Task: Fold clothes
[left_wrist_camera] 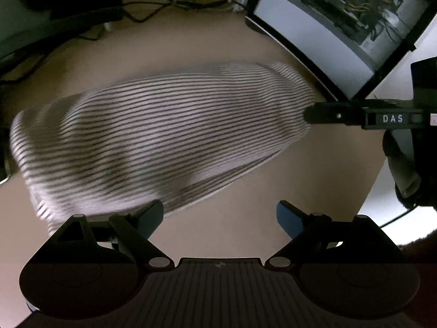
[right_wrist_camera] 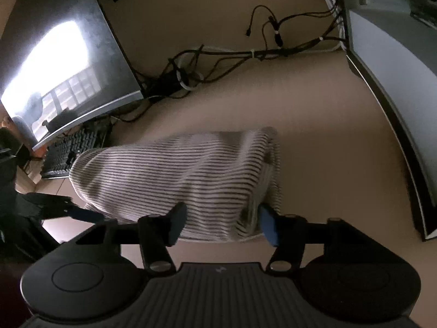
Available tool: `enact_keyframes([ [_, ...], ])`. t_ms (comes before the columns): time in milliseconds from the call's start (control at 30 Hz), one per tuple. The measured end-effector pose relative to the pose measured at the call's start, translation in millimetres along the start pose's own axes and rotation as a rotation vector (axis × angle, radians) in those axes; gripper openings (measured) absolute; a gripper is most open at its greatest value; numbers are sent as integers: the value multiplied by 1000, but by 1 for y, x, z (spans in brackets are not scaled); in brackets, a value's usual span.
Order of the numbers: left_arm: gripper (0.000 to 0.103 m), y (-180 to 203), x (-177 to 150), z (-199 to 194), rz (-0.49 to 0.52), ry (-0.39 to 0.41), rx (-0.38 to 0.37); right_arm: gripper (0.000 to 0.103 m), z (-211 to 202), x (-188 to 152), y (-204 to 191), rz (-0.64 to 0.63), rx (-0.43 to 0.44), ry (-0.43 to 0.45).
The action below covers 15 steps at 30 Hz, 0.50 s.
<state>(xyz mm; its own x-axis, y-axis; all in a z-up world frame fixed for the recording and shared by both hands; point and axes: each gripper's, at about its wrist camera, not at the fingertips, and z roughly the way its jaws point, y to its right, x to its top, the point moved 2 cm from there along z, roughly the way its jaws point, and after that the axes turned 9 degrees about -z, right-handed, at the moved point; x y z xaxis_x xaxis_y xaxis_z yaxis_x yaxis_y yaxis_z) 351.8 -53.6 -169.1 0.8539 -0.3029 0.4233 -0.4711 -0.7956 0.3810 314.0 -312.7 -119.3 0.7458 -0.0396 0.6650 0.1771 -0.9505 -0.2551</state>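
Striped grey-and-white knit garment (left_wrist_camera: pixel 164 134) lies folded mid-way across the beige desk (left_wrist_camera: pixel 314 177), between two curved monitors. Left gripper (left_wrist_camera: pixel 220 220) hovers at its near edge, fingers apart and empty. Right gripper (right_wrist_camera: pixel 222 222) straddles its near corner, fingers parted, not clamping.

Motion blur smears the striped garment (left_wrist_camera: pixel 164 131) ahead of the left gripper (left_wrist_camera: pixel 220 216), worst along its left end, so its folds and edges cannot be read there. The left gripper's left fingertip (left_wrist_camera: pixel 153 213) overlaps the cloth's near hem; contact unclear. From the right gripper (right_wrist_camera: pixel 221 218), the garment's near edge is hidden behind both pads. The keyboard (right_wrist_camera: pixel 71 150) far left is half covered, keys too dark to read.
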Motion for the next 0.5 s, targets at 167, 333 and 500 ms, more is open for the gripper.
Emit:
enact_keyframes([
  [167, 94, -14, 11, 25, -98, -25, -21, 58, 1, -5, 3, 30, -1, -17],
  [333, 95, -13, 7, 25, -88, -21, -25, 58, 6, -9, -1, 9, 3, -28],
  [500, 96, -13, 7, 27, -81, -17, -25, 32, 25, -4, 9, 56, 5, -10],
])
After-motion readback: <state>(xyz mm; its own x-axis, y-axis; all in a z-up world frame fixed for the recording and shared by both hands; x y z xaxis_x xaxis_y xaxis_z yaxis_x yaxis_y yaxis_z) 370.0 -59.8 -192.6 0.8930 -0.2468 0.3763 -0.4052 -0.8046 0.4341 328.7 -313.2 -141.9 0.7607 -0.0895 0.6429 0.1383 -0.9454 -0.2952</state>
